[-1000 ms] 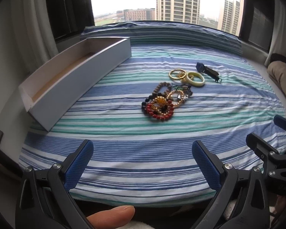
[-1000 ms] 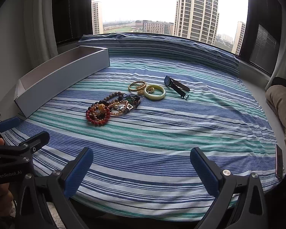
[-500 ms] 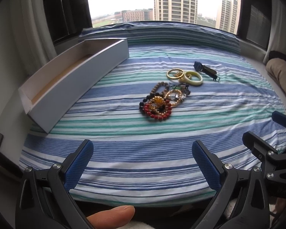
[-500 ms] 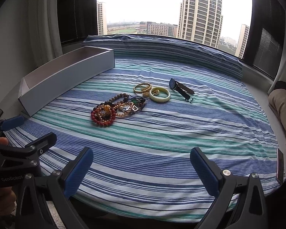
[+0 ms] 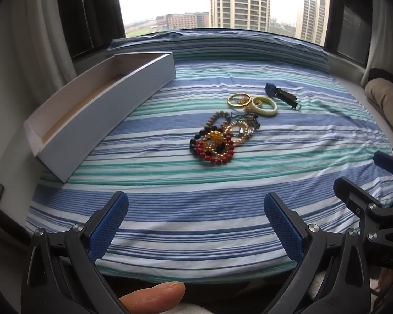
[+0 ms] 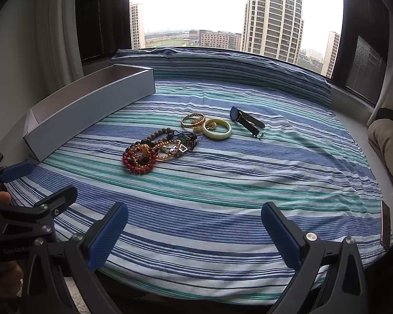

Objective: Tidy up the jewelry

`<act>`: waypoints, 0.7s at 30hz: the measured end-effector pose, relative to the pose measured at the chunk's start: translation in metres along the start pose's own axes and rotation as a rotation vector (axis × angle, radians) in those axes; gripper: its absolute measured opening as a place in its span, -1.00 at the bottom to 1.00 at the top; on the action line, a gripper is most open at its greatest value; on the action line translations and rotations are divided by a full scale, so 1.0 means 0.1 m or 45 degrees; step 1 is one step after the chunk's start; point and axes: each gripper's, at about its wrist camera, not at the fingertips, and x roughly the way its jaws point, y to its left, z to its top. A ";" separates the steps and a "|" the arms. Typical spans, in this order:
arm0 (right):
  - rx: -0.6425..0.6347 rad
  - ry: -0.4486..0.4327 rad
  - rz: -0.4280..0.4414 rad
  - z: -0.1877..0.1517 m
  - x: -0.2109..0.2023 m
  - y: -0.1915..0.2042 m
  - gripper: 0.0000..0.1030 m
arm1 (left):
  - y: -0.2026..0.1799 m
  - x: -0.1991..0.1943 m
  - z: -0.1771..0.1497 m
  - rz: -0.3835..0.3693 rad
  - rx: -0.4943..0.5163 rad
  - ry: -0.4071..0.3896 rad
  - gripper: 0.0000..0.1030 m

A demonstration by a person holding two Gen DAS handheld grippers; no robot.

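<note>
A pile of bead bracelets (image 5: 217, 138) (image 6: 154, 151) lies mid-cloth, with a red bead bracelet (image 5: 214, 154) (image 6: 138, 163) at its near end. Behind it lie a gold bangle (image 5: 239, 100) (image 6: 193, 120), a pale jade bangle (image 5: 264, 106) (image 6: 217, 128) and a dark watch (image 5: 281, 94) (image 6: 246, 121). A long white open box (image 5: 104, 104) (image 6: 89, 104) stands at the left. My left gripper (image 5: 195, 221) is open and empty near the front edge. My right gripper (image 6: 194, 225) is open and empty beside it.
The striped cloth (image 5: 222, 183) (image 6: 249, 183) covers a wide ledge under a window. A beige cushion (image 5: 387, 104) (image 6: 387, 141) lies at the right edge. A phone (image 6: 385, 225) rests at the cloth's right front corner. Curtains hang at both sides.
Both grippers have tilted up and shifted slightly right, so the jewelry sits a little lower and to the left in view. Nothing on the cloth has moved.
</note>
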 end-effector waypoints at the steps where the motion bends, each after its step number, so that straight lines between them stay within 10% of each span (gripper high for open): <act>1: 0.001 -0.001 -0.001 0.00 0.00 0.00 1.00 | -0.01 0.00 0.00 0.001 0.000 -0.001 0.99; 21: 0.001 0.002 -0.003 -0.02 0.01 -0.01 1.00 | 0.01 0.00 -0.01 -0.001 -0.008 0.004 0.99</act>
